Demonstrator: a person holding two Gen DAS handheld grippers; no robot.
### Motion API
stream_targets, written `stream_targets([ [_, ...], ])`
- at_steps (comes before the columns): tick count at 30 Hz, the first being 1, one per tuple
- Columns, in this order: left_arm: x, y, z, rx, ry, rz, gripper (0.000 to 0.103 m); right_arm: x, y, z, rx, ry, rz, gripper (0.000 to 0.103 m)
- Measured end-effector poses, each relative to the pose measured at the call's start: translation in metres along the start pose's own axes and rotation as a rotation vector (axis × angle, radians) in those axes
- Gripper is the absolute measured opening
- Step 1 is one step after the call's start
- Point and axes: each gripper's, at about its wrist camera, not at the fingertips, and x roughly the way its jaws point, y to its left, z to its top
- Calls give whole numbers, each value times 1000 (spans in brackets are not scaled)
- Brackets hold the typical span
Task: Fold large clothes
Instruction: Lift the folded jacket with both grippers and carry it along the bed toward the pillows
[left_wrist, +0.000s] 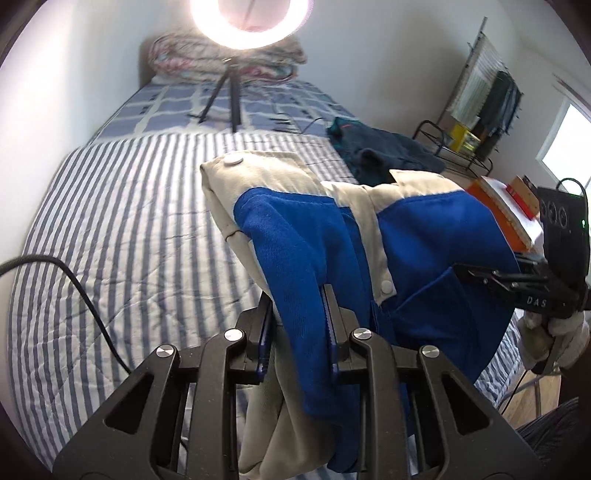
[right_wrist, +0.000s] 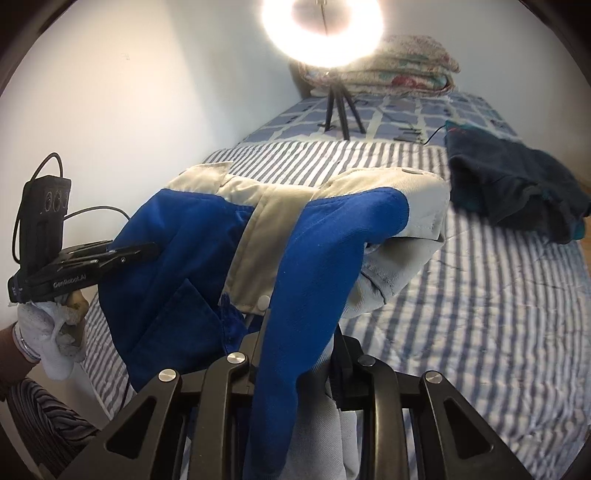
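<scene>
A: Left wrist view: left tongs (left_wrist: 297, 328) are clamped on a blue fold of the jacket (left_wrist: 295, 229), pads pressing the cloth from both sides

B: Same on the other side. Right tongs (right_wrist: 297, 339) pinch a blue fold too, with pale lining hanging below them

A: So where's the jacket?

B: Held up between both tongs, above the striped bed (left_wrist: 129, 229). Cream collar and snaps face away from us, and the body sags in the middle

A: How far along, would you say?

B: Early, I think. It's bunched and draped, no clean fold showing. It likely has to be laid flat on the bed, then sleeves in, then halved

A: The dark garment (right_wrist: 517, 188) near the far edge?

B: Heaped loosely. Can't tell if it's done or waiting

A: Hand pose?

B: Both tongs tilt downward toward the bed, side by side. In the right view a gloved hand (right_wrist: 55, 332) grips the left tool's handle, below the fingers
</scene>
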Motion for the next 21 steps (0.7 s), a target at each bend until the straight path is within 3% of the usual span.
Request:
stream_targets([
  [11,3,-57,18,99,-48,-37,22,-46,-25,-1,-31,-51,-72,23],
  [21,38,-102,51,154,-72,-74,22,-66,-67,7,-16,-86,-127,23],
])
